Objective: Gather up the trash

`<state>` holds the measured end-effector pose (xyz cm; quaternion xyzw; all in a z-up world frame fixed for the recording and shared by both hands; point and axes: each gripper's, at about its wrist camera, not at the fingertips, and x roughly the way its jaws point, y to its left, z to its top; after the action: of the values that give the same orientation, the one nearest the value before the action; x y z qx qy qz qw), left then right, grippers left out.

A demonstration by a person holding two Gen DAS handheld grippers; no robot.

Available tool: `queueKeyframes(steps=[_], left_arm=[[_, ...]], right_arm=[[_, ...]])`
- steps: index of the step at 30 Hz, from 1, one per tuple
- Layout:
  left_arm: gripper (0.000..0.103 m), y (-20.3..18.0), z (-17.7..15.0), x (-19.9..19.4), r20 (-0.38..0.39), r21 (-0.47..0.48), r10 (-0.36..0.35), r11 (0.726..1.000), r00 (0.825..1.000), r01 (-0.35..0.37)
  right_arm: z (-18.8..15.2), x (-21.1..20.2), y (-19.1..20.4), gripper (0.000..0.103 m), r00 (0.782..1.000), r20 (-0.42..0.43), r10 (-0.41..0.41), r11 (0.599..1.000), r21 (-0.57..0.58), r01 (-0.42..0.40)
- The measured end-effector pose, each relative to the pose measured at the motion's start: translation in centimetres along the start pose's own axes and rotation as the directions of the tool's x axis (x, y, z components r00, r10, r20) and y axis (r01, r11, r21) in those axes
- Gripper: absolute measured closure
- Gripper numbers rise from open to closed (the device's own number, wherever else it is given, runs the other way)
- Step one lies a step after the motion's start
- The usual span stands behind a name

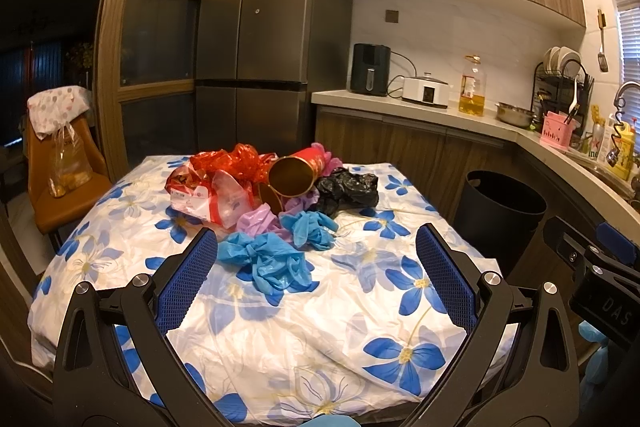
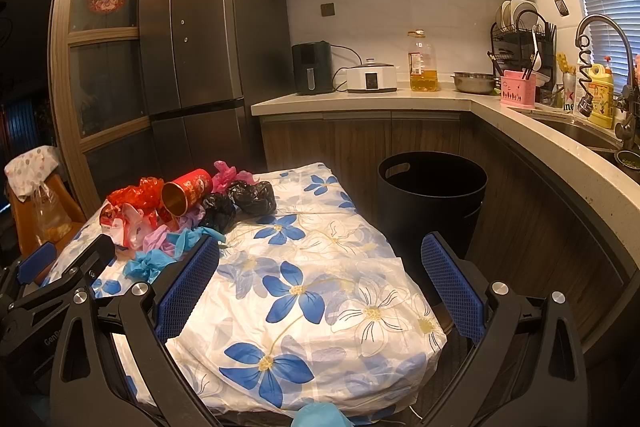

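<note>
Both grippers wide open and empty: left gripper [image 1: 316, 267] hangs right over the crumpled blue gloves [image 1: 276, 263], right gripper [image 2: 320, 275] over bare flowered tablecloth [image 2: 320, 307]. Trash pile [image 1: 272, 183] sits mid-table, black bin [image 2: 432, 195] just beside the table

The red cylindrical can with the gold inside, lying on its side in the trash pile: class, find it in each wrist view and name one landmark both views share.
Left wrist view: red can lies centre frame, atop the pile, open gold end facing the camera.
Right wrist view: red can lies left of centre, at the table's far left.
Shared landmark: the black trash bin, on the floor right of the table.
</note>
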<state>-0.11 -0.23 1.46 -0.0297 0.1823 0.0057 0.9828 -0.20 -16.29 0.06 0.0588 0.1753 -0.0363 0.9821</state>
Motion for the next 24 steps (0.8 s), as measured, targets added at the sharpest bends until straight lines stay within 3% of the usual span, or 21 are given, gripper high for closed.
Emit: queueKeyframes(steps=[24], left_arm=[[0.005, 0.06, -0.14, -0.01, 0.005, 0.001, 0.001, 1.000, 1.000, -0.001]], right_arm=[[-0.27, 0.25, -0.11, 0.005, 1.000, -0.001, 0.004, 1.000, 0.003, -0.004]])
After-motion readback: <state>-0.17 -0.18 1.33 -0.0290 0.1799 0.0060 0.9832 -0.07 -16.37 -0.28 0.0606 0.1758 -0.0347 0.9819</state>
